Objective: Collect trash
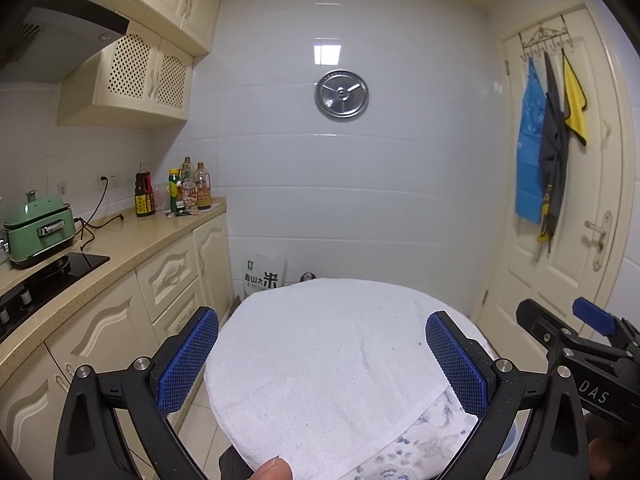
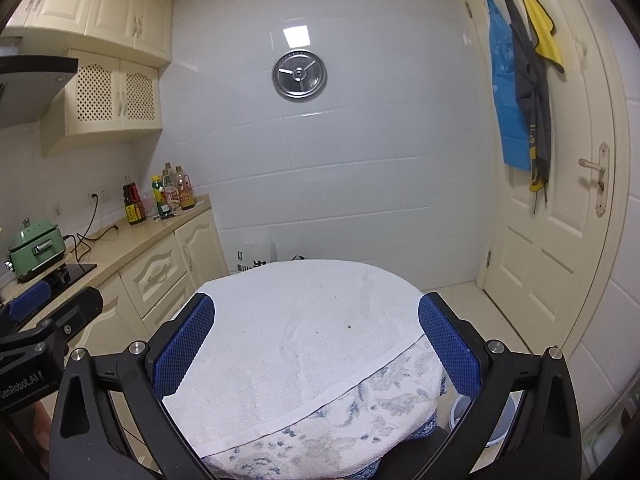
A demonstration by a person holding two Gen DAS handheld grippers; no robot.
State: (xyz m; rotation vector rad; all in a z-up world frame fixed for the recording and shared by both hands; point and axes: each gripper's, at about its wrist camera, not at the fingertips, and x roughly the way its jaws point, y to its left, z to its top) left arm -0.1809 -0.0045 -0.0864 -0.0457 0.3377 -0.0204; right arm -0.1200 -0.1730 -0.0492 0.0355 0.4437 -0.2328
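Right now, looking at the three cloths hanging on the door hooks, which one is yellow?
The yellow cloth is the rightmost and shortest of the three, nearest the door's handle side. The blue one hangs leftmost, and the dark grey one hangs between them.

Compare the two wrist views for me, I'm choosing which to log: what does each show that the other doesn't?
Only the left wrist view: a thumb at the bottom edge. Only the right wrist view: a blue bucket on the floor beyond the table. Both: the white towel over the round table, bare of obvious trash, and both grippers open.
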